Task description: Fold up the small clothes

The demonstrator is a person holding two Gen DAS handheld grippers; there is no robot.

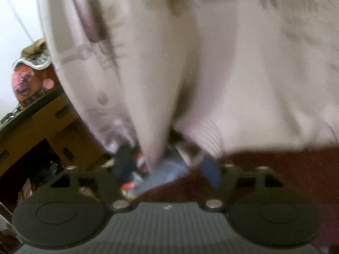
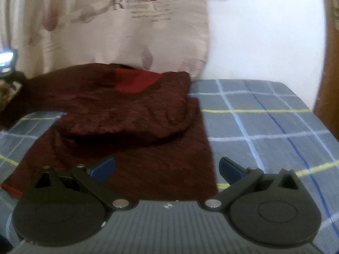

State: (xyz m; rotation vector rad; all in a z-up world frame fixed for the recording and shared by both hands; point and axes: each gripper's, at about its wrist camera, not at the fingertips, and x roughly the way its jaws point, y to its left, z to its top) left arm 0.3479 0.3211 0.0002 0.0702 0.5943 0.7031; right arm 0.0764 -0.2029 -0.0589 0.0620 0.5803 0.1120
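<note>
While our left wrist view was badly smeared, we could still read the left gripper (image 1: 167, 169) as parted, one blue pad (image 1: 210, 172) showing on the right side and the other lost in the blur; nothing pressed between them that we could make out. A pale beige curtain with faded print and pink blotches (image 1: 190, 53) filled most of that picture, and only a strip of the dark maroon knitted garment (image 1: 286, 169) lay along the right beneath it. We judged this claw had let go of its corner, so it pointed past the cloth rather than at it. At the far left a yellow cardboard box (image 1: 53, 118) stood with a person behind it.

From the right wrist view we saw what the other could not: the whole maroon garment (image 2: 127, 114) lay on a blue-grey checked bedsheet with white, yellow and blue lines (image 2: 264, 110), its upper half doubled over the lower, a brighter red inner patch (image 2: 135, 82) exposed near the fold. Our right gripper (image 2: 167, 169) hovered over the near hem, its blue pads (image 2: 228, 168) spread wide and holding nothing. We took that stance as readiness for the next fold. Behind the bed hung the same curtain (image 2: 127, 31) beside a white wall (image 2: 264, 31).
</note>
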